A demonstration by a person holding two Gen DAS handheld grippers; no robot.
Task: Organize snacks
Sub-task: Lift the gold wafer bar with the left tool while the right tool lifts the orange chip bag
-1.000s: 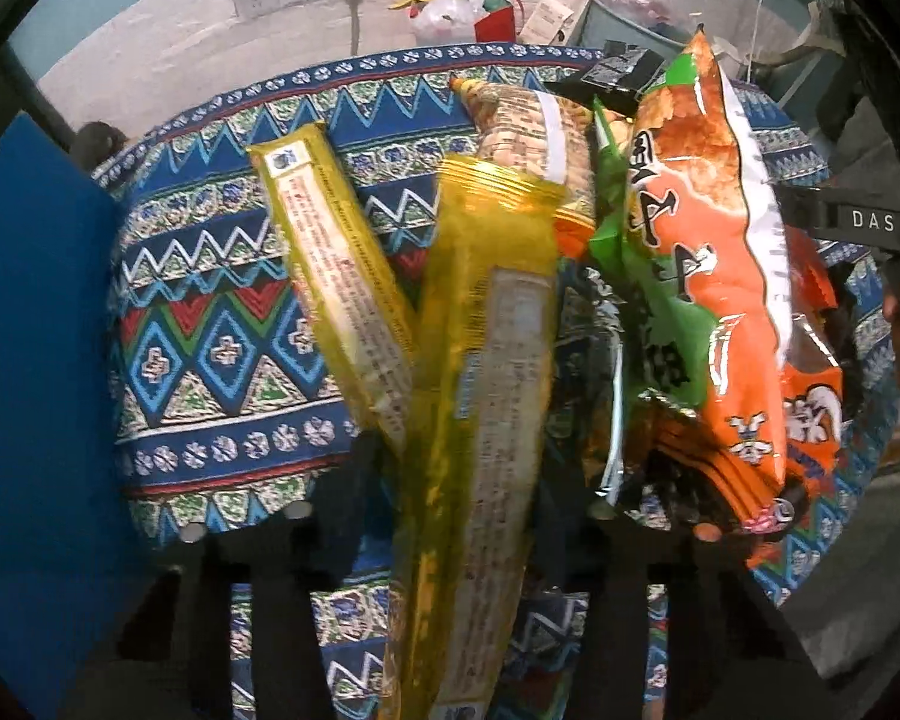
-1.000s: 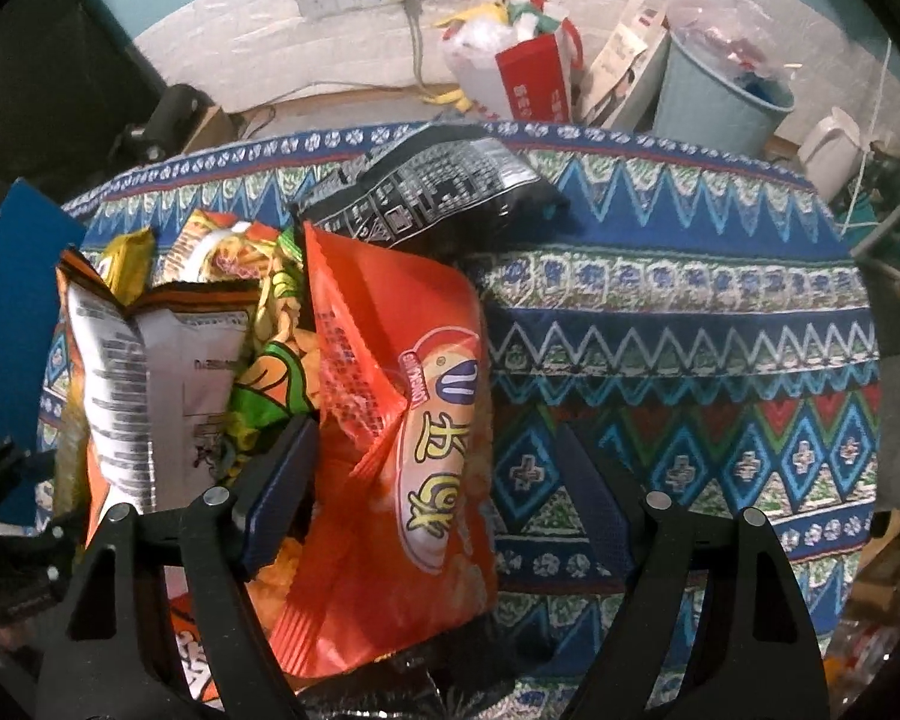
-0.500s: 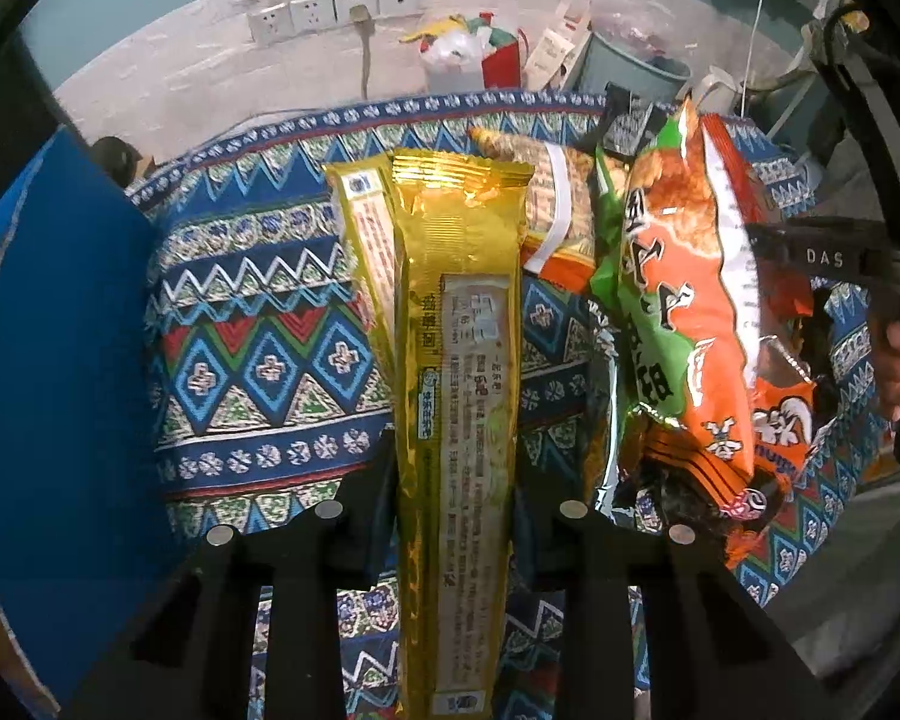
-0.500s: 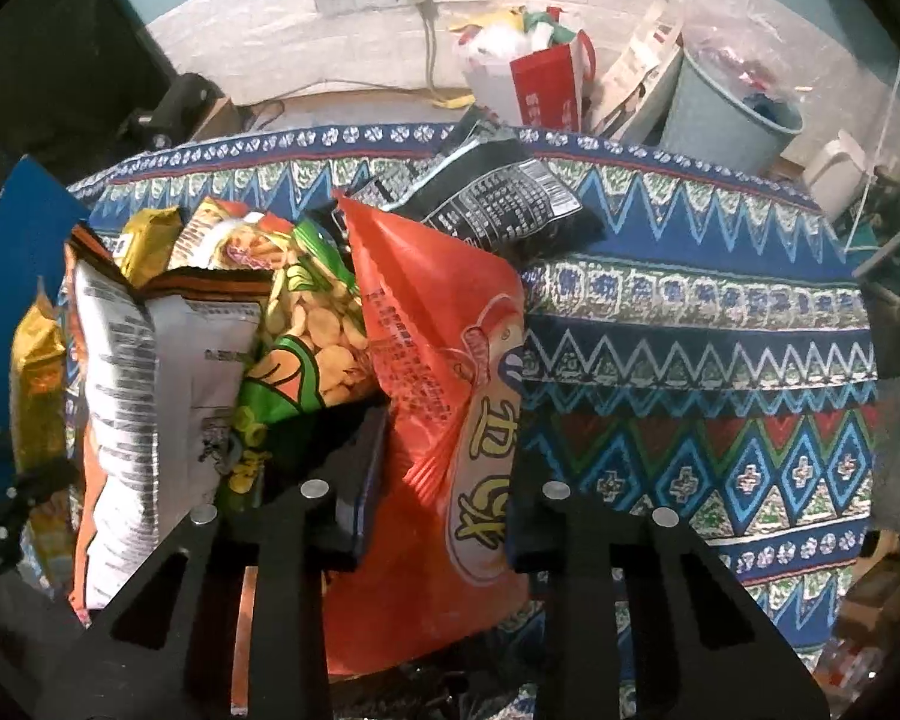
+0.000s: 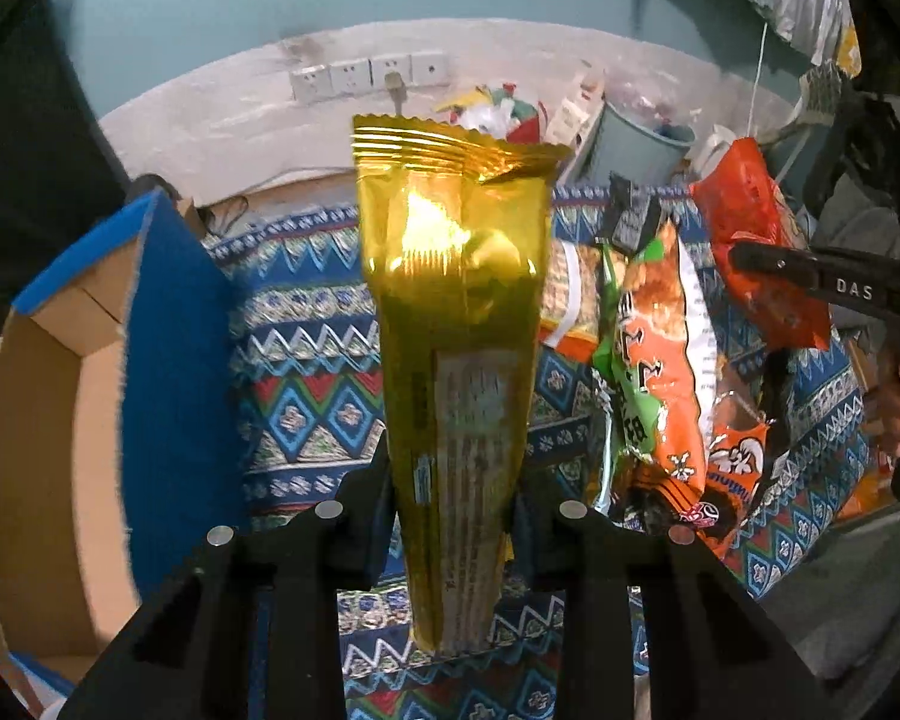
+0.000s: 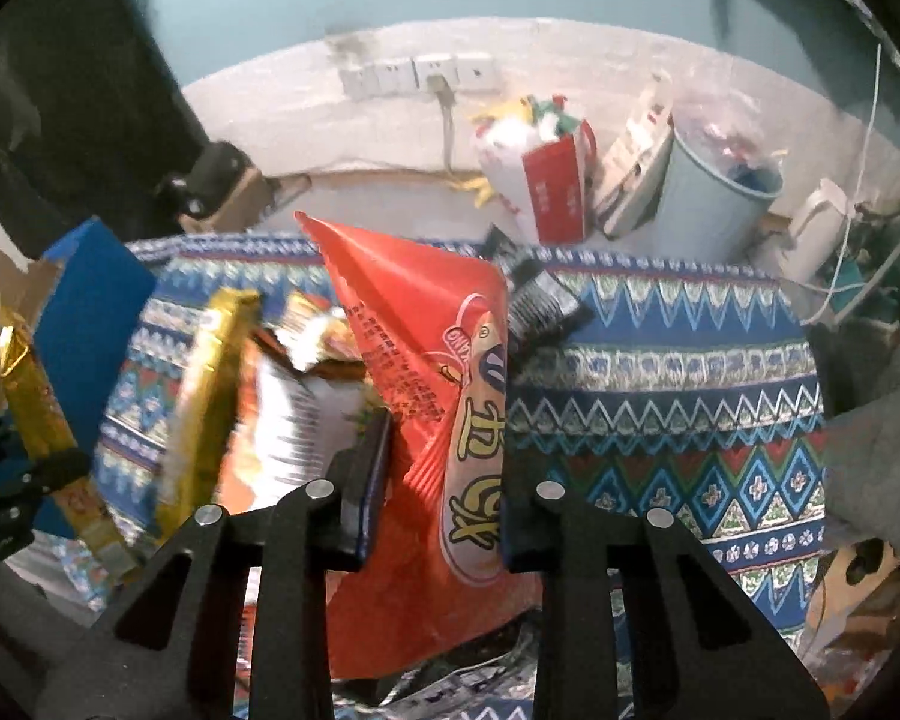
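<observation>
The left gripper [image 5: 450, 516] is clamping a long gold packet [image 5: 459, 324], lifting it above the patterned cloth [image 5: 306, 384]; the right gripper [image 6: 444, 498] is pinching an orange-red snack bag [image 6: 432, 372] in the air; between them, more snack bags [image 5: 648, 360] are lying piled on the cloth; a blue-sided cardboard box [image 5: 168, 360] is standing at the left edge.

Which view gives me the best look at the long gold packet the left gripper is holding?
The left wrist view: the gold packet fills the centre, upright, clamped in the left gripper, its crimped top and back label visible. The right wrist view shows it only small and edge-on at the far left.
</observation>
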